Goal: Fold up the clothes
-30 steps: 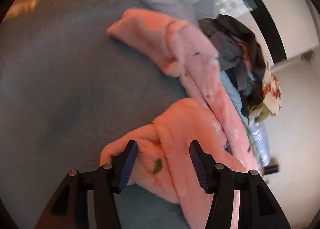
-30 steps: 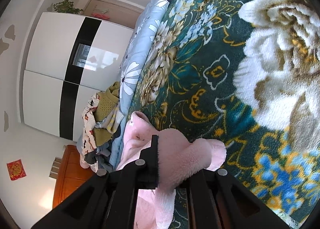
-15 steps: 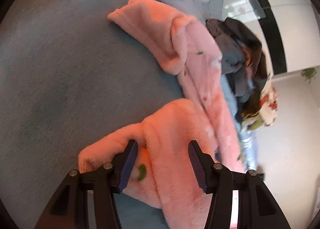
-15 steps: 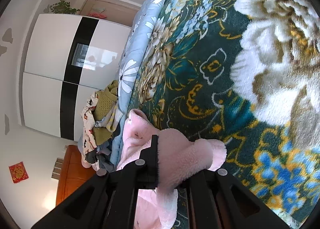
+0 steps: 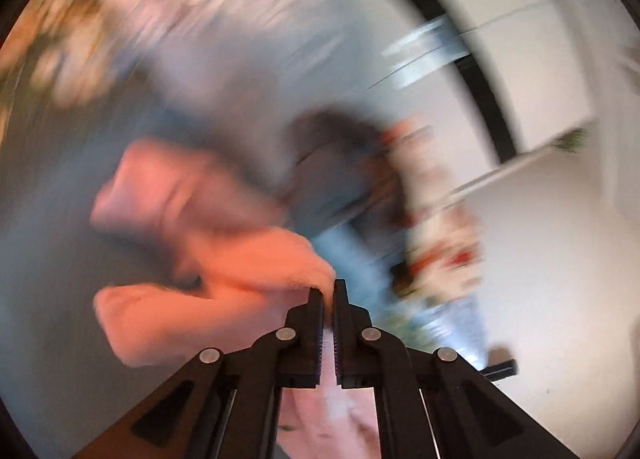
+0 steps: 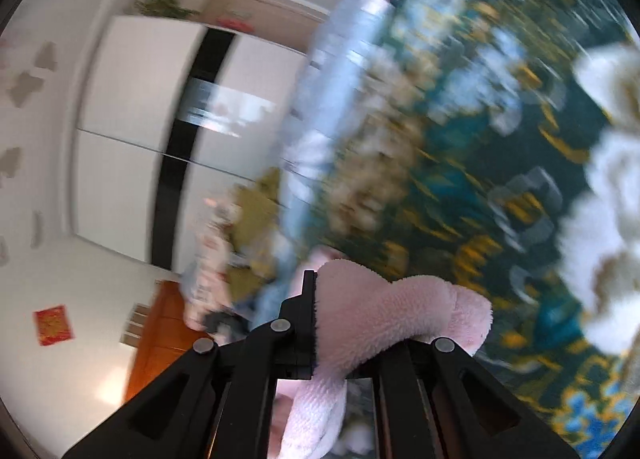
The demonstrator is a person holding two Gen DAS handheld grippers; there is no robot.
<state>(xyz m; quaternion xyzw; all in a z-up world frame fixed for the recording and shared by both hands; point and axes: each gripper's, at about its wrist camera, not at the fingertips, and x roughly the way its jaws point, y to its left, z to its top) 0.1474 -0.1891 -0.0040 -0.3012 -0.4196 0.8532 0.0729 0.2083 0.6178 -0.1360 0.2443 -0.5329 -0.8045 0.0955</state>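
Note:
A fluffy pink garment (image 5: 224, 243) lies bunched on the bed, badly blurred in the left wrist view. My left gripper (image 5: 328, 293) is shut on a pinch of its fleece at the near edge, and more pink cloth hangs under the jaws. In the right wrist view my right gripper (image 6: 340, 291) is shut on another thick fold of the pink garment (image 6: 384, 311), which bulges over and hides the right finger. The rest of it trails down below the jaws.
A dark green floral blanket (image 6: 500, 139) covers the bed, with a light blue floral sheet (image 6: 320, 107) at its edge. A pile of mixed clothes (image 5: 400, 195) sits beside the bed. A white and black wardrobe (image 6: 160, 131) stands behind.
My left gripper was open over the pink fleece and has now shut on it. Both views have swung sharply and blurred. The right gripper keeps its hold.

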